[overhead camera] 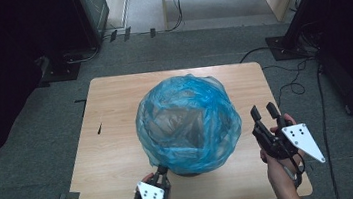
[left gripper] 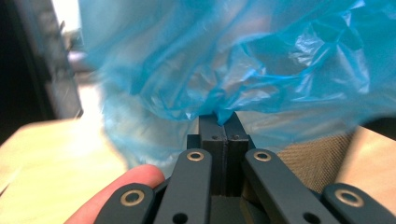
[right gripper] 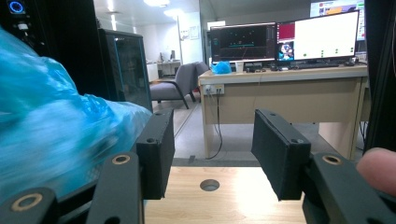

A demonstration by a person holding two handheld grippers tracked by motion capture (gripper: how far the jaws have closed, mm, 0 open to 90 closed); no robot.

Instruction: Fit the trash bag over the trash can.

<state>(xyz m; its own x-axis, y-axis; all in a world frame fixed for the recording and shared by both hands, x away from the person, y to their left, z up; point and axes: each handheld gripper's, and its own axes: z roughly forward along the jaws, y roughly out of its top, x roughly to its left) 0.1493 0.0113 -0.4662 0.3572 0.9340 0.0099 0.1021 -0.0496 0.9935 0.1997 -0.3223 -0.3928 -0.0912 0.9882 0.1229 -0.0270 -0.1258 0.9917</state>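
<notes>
Bag: you see a blue translucent plastic bag, crumpled and puffed into a ball.
Place: middle of the wooden table.
Lower edge: pinched by your left gripper.

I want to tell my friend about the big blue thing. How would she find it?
Look at the wooden table; in its middle sits a puffed-up blue plastic bag, see-through and crinkly. It is the one blue thing there, and the left gripper pinches its near edge.
</notes>
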